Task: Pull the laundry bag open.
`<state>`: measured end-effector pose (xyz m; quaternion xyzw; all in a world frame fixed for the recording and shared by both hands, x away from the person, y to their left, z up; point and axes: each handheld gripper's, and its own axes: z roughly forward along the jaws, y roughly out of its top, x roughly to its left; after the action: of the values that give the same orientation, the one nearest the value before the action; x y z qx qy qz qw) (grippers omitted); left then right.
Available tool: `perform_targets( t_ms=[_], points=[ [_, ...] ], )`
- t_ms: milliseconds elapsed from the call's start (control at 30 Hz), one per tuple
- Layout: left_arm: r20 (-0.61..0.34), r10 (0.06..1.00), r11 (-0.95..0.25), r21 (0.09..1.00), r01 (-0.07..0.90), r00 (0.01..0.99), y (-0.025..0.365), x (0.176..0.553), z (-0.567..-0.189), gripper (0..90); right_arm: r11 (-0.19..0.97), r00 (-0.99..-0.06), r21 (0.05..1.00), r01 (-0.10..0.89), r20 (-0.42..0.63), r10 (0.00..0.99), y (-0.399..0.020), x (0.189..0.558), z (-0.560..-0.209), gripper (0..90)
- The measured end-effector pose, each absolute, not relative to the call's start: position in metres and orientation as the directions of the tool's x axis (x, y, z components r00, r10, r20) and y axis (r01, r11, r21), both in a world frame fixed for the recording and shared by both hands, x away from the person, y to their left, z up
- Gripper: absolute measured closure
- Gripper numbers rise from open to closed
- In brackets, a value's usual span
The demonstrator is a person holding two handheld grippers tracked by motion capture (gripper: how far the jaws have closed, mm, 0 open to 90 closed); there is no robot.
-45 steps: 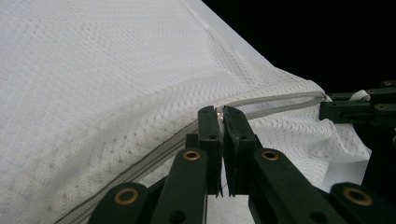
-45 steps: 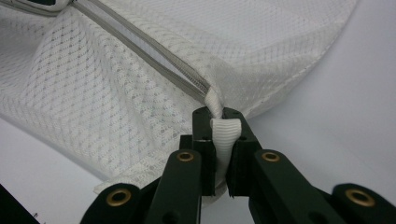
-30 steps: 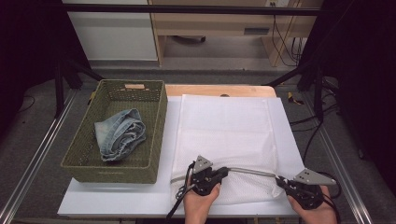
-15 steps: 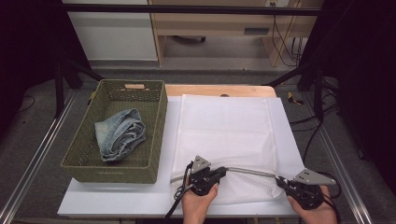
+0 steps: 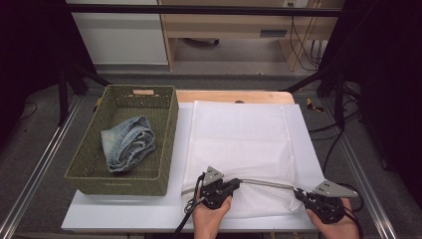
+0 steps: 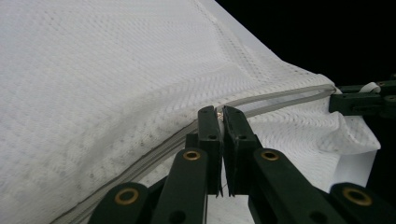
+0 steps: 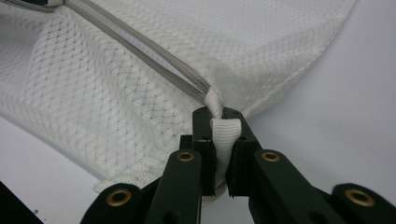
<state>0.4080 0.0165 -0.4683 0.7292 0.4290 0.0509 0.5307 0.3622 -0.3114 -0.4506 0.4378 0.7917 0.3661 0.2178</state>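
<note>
At the near edge of the counter (image 5: 124,216), the left tool (image 5: 238,182) is held pressed together on the zipper pull (image 6: 219,111) of a white mesh laundry bag (image 5: 241,144); in the left gripper view the two black jaws are seen nearly touching, with the small metal pull pinched between their tips. The right tool (image 5: 297,192) is likewise clamped, and in the right gripper view a white ribbon tab (image 7: 225,135) at the end of the zipper is seen gripped between its jaws. Between the two tools the grey zipper (image 5: 266,183) is stretched taut along the bag's near edge, which is lifted slightly off the counter. Each tool is carried by a hand: the left hand (image 5: 211,219) and the right hand (image 5: 338,226) are seen entering from the bottom of the high view. Beyond the zipper, the bag is spread flat over the middle of the white counter. To the left of the bag, just beside it, a green woven basket (image 5: 166,124) is placed, and folded blue jeans (image 5: 128,149) are laid inside it.
</note>
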Motion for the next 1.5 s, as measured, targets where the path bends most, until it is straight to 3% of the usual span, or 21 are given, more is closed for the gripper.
perform_targets(
  t_ms=[1500],
  points=[
    [-0.355, 0.698, -0.111, 0.804, 0.584, 0.622, 0.042, 0.395, -0.481, 87.0, 0.378, -0.502, 0.723, 0.578, -0.05, 0.863, -0.307, 0.362, -0.459, 84.8]
  ],
)
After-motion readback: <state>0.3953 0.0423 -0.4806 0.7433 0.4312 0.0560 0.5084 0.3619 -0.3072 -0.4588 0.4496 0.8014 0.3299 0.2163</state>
